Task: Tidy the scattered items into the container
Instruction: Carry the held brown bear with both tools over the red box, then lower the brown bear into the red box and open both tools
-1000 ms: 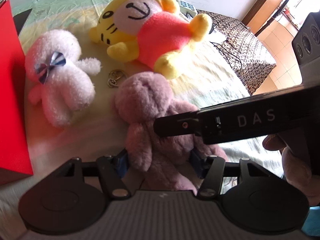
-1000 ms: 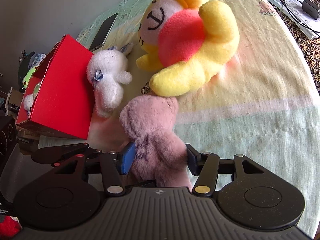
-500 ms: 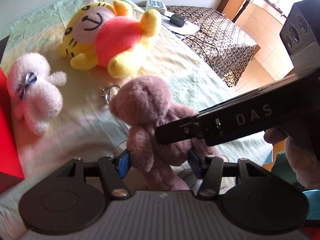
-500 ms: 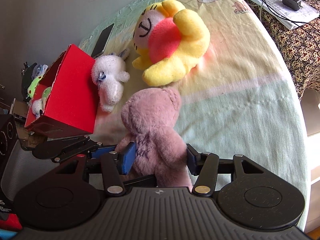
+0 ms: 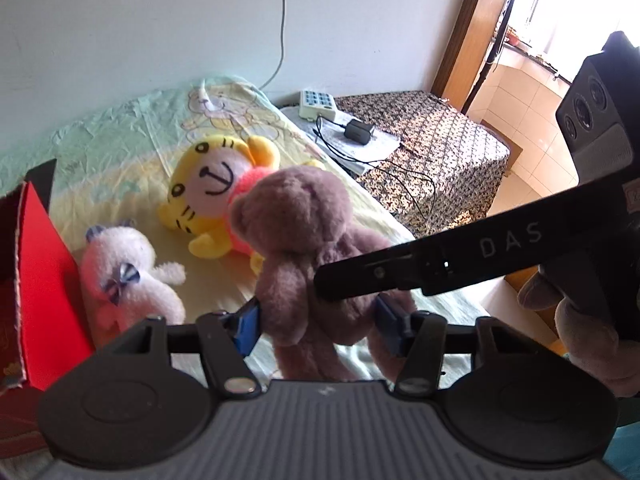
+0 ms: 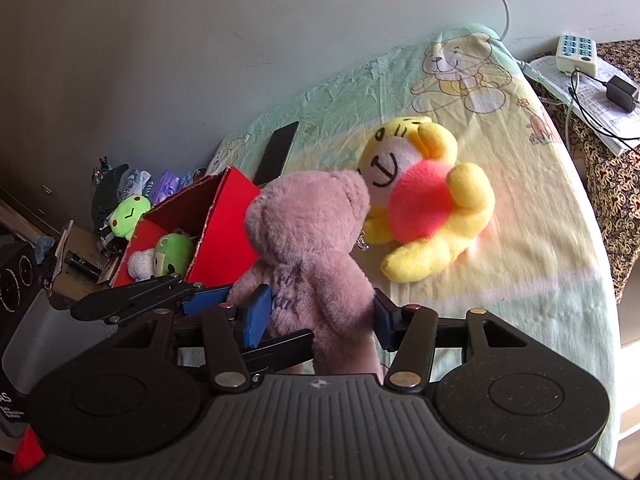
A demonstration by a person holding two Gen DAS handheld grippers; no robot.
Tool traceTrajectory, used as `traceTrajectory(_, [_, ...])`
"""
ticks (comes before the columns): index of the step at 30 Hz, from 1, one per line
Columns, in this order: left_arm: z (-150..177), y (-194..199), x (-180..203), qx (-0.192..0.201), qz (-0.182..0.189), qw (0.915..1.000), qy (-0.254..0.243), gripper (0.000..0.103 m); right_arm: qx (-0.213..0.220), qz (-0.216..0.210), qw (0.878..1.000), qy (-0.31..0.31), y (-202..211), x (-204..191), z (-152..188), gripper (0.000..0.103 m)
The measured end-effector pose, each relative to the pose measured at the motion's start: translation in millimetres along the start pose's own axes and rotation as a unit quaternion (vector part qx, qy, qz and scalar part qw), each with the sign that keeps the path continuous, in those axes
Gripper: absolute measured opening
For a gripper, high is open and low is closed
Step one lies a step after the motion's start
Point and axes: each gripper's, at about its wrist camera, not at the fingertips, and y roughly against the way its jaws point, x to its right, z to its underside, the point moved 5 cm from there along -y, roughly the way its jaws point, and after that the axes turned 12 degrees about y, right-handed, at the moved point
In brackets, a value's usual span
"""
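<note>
Both grippers hold one mauve teddy bear [image 5: 304, 236] upright, lifted off the bed. My left gripper [image 5: 318, 322] is shut on its lower body. My right gripper [image 6: 318, 314] is shut on the same bear [image 6: 308, 240] from the other side; its black finger [image 5: 440, 264] crosses the left wrist view. The red box [image 6: 216, 232] stands open just left of the bear, with green and white plush toys [image 6: 168, 254] inside; it also shows in the left wrist view [image 5: 40, 280]. A yellow tiger plush [image 5: 216, 196] and a white bear plush [image 5: 128, 276] lie on the bed.
A black phone [image 6: 278, 152] lies on the sheet behind the box. A side table [image 5: 432, 148] with a power strip [image 5: 318, 104], a charger and cables stands right of the bed. More toys and clutter sit on a desk beyond the box [image 6: 120, 200].
Both grippers have lifted the mauve bear off the bed and raised it upright. The views now look higher, showing the wall and the open top of the box.
</note>
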Motion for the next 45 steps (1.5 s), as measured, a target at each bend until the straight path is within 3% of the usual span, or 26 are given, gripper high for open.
traceTrajectory(9, [-41.5,56.5,-41.1,0.071,-0.027,0.9971,-0.005,0.057,0.031,-0.020,0.999,0.039,-29.4,-55.0,-49.1,0.056])
traceTrajectory(23, [-73.4,119.6,-156.1,0.104,-0.072,0.9919,0.004,0.057,0.043,-0.032,0.997,0.062,-107.4,-145.3,-86.5,0.056])
traceTrajectory(28, [-76.3,126.9,-196.2,0.100,-0.077,0.9918,0.015,0.057,0.022,-0.020,0.998,0.058,-141.9,-162.3,-83.5,0.056])
traceTrajectory(34, [-65.2,114.1,-238.1,0.068,-0.076,0.9943,0.032,0.057,-0.013,0.001,0.999,0.044,-177.2,-166.7,-71.3,0.055])
traceTrajectory(41, [-47.9,90.3,-265.3,0.030,-0.067,0.9963,0.045,0.057,-0.054,0.033,0.997,0.043,-201.8,-166.5,-59.1,0.055])
traceTrajectory(45, [-40.3,76.0,-279.7,0.014,-0.057,0.9965,0.059,0.057,-0.070,0.064,0.993,0.075,-209.4,-173.8,-58.5,0.055])
